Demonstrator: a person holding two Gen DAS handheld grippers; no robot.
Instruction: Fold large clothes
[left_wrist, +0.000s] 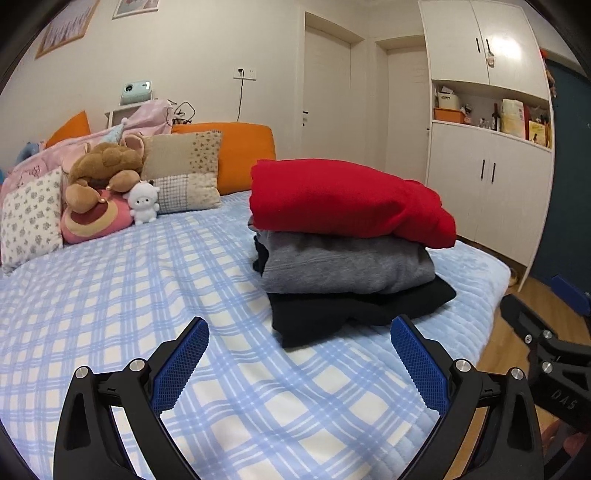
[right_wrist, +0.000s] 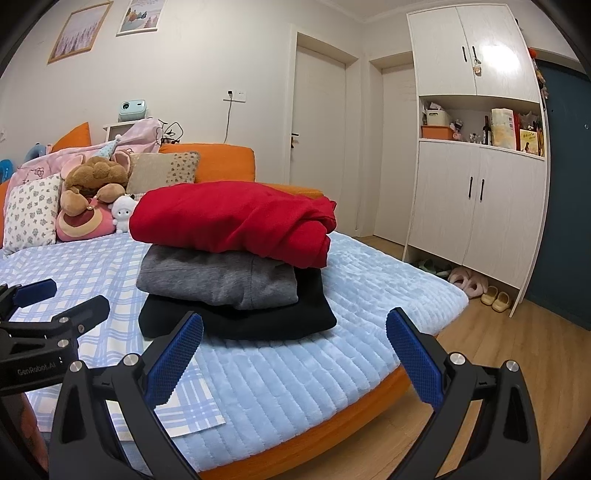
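A stack of three folded clothes sits on the bed: a red garment (left_wrist: 343, 199) on top, a grey one (left_wrist: 343, 264) in the middle, a black one (left_wrist: 354, 310) at the bottom. The stack also shows in the right wrist view, with red (right_wrist: 232, 221), grey (right_wrist: 214, 277) and black (right_wrist: 240, 317) layers. My left gripper (left_wrist: 299, 328) is open and empty, just in front of the stack. My right gripper (right_wrist: 295, 325) is open and empty, in front of the stack near the bed's edge. The left gripper (right_wrist: 62, 295) also shows at the left of the right wrist view.
The bed has a blue plaid sheet (left_wrist: 129, 295) and a light blue quilted pad (right_wrist: 332, 369). Pillows and plush toys (left_wrist: 103, 177) lie at the head. A white wardrobe (right_wrist: 476, 166) stands right, slippers (right_wrist: 476, 286) on the wood floor beneath it.
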